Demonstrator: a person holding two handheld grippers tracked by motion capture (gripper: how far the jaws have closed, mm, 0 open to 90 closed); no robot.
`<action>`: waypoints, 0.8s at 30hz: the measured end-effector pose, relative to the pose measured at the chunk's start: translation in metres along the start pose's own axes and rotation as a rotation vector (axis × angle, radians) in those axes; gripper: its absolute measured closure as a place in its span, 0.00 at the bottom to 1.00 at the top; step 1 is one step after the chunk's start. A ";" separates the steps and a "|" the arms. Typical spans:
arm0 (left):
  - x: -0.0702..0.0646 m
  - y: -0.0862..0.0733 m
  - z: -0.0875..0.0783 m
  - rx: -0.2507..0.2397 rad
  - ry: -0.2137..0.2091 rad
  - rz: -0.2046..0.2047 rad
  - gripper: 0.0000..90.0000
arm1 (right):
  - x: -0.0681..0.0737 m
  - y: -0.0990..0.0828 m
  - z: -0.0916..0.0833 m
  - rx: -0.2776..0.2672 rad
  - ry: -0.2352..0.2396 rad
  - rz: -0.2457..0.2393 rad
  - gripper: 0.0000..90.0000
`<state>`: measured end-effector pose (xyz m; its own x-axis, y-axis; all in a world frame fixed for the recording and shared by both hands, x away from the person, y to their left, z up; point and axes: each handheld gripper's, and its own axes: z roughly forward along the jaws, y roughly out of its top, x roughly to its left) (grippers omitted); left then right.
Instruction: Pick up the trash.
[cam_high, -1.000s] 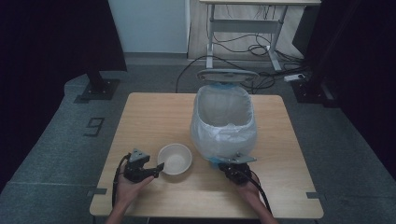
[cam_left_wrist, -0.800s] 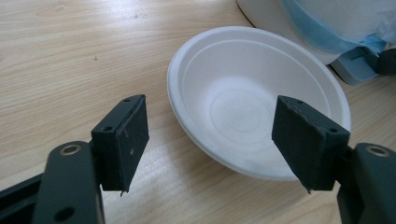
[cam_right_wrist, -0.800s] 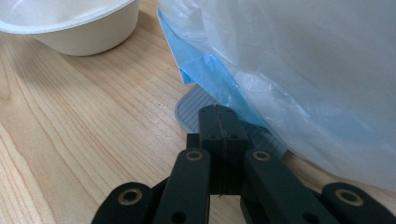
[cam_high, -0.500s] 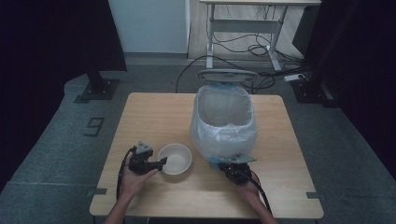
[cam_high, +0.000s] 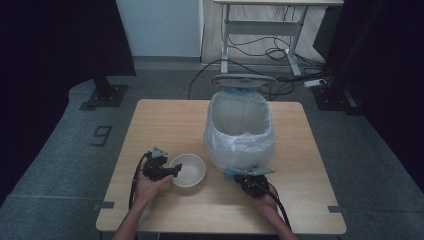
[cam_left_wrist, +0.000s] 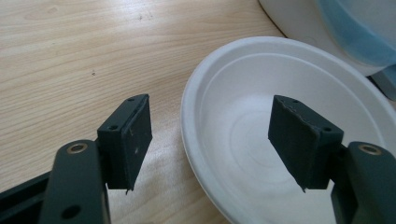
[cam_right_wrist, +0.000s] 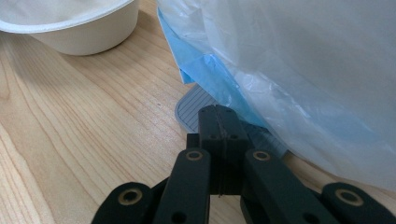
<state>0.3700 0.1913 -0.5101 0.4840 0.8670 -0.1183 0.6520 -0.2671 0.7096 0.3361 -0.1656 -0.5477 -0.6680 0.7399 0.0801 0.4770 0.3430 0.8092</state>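
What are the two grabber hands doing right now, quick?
Left gripper: open, jaws either side of the white bowl's rim, not squeezing it.
Right gripper: shut, holding nothing, tips on the bin's grey pedal.

The bench (cam_left_wrist: 70, 56) is pale grained wood; the bowl (cam_left_wrist: 261, 121) smooth matt white; the bin liner (cam_right_wrist: 303, 70) thin, crinkled, glossy plastic.

Bin (cam_high: 240, 132) base hidden by liner (cam_right_wrist: 303, 70); pedal (cam_right_wrist: 196, 109) partly covered.
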 end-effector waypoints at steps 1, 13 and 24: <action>0.000 0.000 0.002 0.000 0.001 -0.001 0.34 | 0.000 0.000 0.000 0.000 0.000 0.000 1.00; 0.005 -0.003 0.019 0.054 -0.024 -0.014 0.43 | 0.000 0.000 0.000 -0.002 0.000 -0.001 1.00; 0.005 -0.008 0.028 0.094 -0.043 -0.018 0.69 | 0.001 -0.001 0.000 -0.003 -0.005 -0.001 1.00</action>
<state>0.3837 0.1856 -0.5356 0.4951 0.8537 -0.1614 0.7118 -0.2921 0.6388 0.3353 -0.1654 -0.5480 -0.6660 0.7421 0.0762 0.4741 0.3421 0.8113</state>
